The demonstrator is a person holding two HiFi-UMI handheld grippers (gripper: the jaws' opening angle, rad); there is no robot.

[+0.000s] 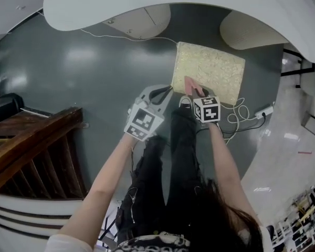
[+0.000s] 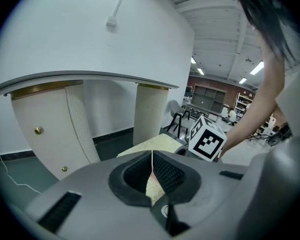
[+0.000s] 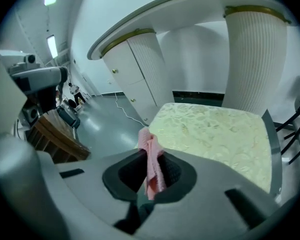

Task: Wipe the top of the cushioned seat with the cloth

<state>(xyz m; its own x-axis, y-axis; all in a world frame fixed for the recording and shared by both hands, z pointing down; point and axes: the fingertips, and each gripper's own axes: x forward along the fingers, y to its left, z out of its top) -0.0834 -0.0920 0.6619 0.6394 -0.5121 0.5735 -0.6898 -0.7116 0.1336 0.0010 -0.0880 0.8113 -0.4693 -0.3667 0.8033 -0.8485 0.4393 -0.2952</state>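
The cloth (image 1: 191,83), pink and bunched, is pinched between the jaws of the right gripper (image 1: 196,94). In the right gripper view the jaws are clamped on the cloth's (image 3: 151,160) middle, and a folded end stands up past the tips. From the head view it sits over the seat (image 1: 215,67) at the near edge, toward the near left corner. I cannot tell whether it presses on the fabric. The seat's (image 3: 217,134) pale patterned top stretches away beyond the right gripper (image 3: 151,170), bare apart from the cloth.

The left gripper (image 1: 164,91) hovers just beside the seat's near left corner, over the floor (image 1: 94,72). The left gripper's (image 2: 151,170) own view shows the jaws pressed together with nothing caught in them, only a thin slit between the pads.

A white counter (image 1: 173,1) overhangs the seat's far edge, and a ribbed column (image 3: 255,59) stands just behind its far right corner. A white cable (image 1: 236,117) loops on the floor by the near right corner, close to a power strip (image 1: 264,111). Left of the seat the dark glossy floor lies open as far as a wooden railing (image 1: 37,140), well apart.
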